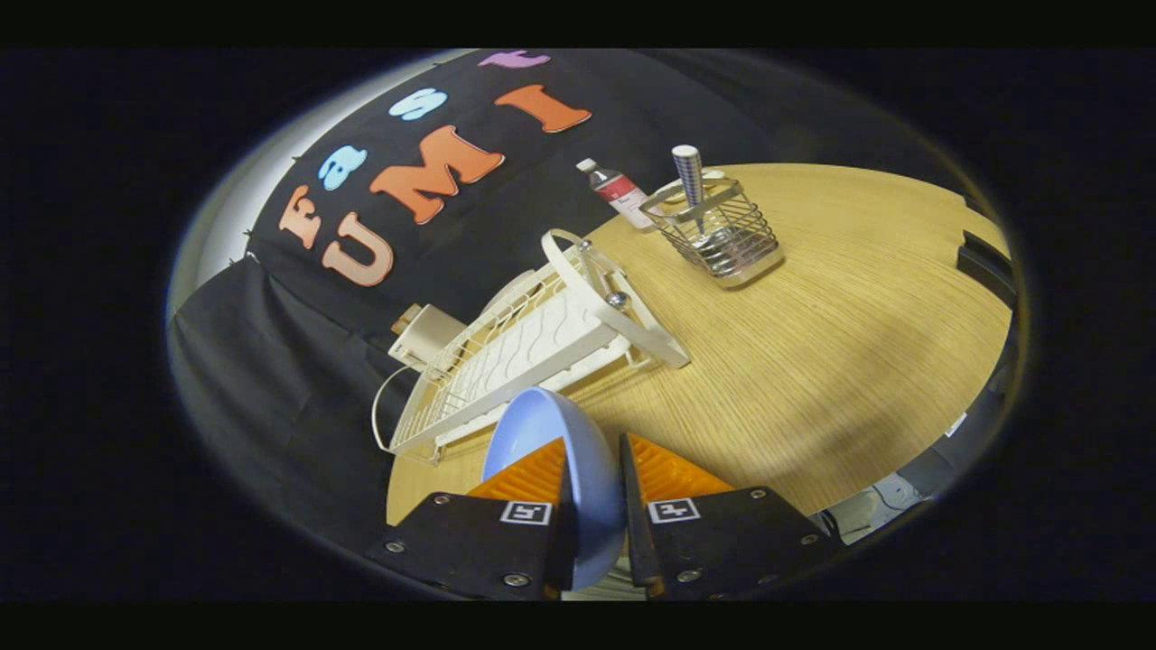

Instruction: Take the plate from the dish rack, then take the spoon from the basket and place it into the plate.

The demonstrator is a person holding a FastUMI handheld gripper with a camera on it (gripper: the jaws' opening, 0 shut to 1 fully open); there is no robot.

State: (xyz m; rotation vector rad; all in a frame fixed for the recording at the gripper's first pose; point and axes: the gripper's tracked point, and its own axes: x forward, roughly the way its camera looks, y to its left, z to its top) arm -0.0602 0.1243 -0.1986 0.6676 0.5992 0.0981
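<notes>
A pale blue plate [542, 429] stands on edge between my fingers, held above the wooden table [813, 361]. My gripper [591, 456] is shut on the plate, both pads pressed against its rim. Just beyond the plate lies the white dish rack [533, 348], tilted in the view, with its wire slots bare. Further off stands a wire basket [718, 226] with the spoon [691, 176] upright in it, handle up.
A small bottle [619, 191] with a red label stands beside the basket near the black cloth wall. A white box [424, 334] sits behind the rack. The table's rounded edge runs to the right of my fingers.
</notes>
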